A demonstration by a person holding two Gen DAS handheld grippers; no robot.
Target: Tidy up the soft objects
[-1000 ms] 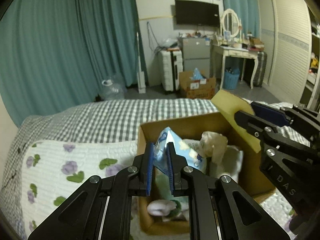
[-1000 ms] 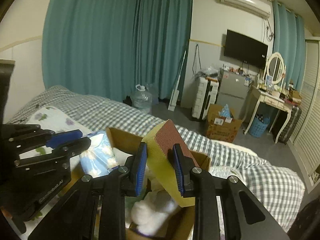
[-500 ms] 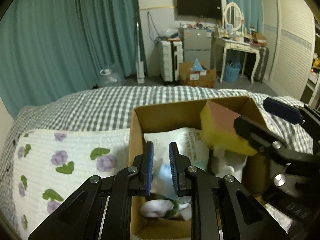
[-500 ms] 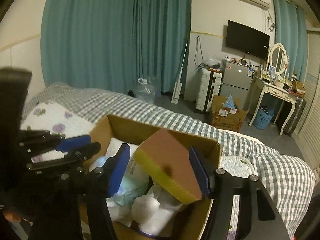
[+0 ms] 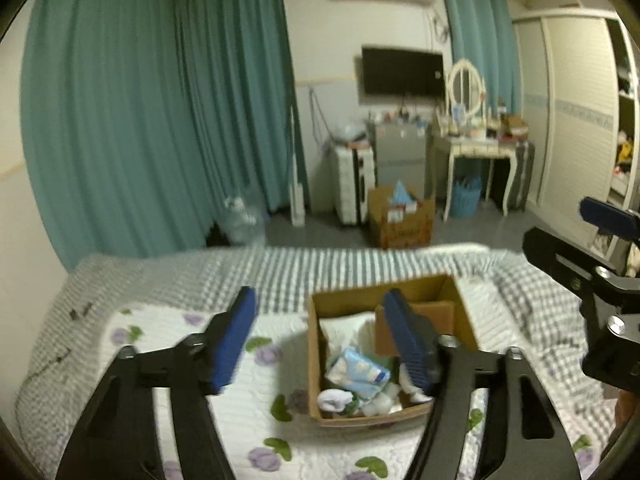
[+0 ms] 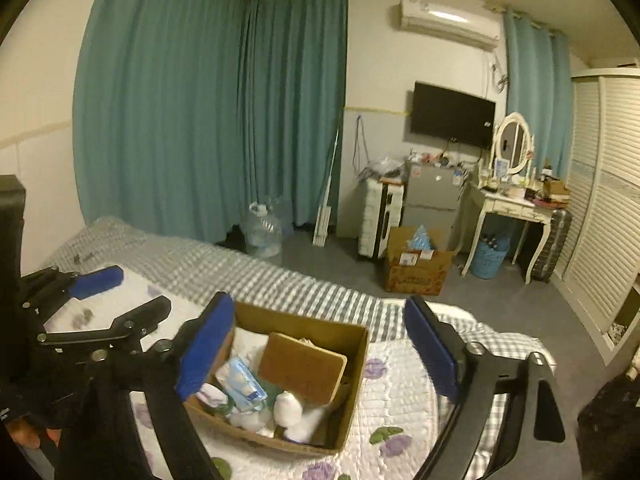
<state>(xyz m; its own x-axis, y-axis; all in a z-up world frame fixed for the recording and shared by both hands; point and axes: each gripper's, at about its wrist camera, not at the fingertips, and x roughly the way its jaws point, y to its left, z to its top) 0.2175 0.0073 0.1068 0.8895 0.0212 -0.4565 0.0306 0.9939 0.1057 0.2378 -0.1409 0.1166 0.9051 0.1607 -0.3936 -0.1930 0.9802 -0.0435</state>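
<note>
A cardboard box (image 5: 316, 360) (image 6: 356, 364) sits on the flowered quilt (image 5: 192, 412) of the bed. Inside lie a blue-and-white tissue pack (image 5: 358, 372) (image 6: 242, 384), a brown-topped sponge (image 6: 302, 366) (image 5: 434, 314), white soft items (image 6: 288, 410) and a white wipes pack (image 5: 344, 330). My left gripper (image 5: 320, 340) is open and empty, raised above the box. My right gripper (image 6: 320, 352) is open and empty, also above the box. Each gripper shows in the other's view, the right one (image 5: 592, 252) at right, the left one (image 6: 108, 296) at left.
A checked blanket (image 5: 280, 272) covers the far bed. Beyond the bed stand teal curtains (image 6: 200, 100), a water jug (image 6: 262, 232), a suitcase (image 6: 378, 216), a floor box (image 6: 416, 266), a dressing table (image 6: 512, 200) and a wardrobe (image 6: 600, 208).
Both grippers have opened and risen away from the box. The tissue pack and the sponge, held before, now lie in the box.
</note>
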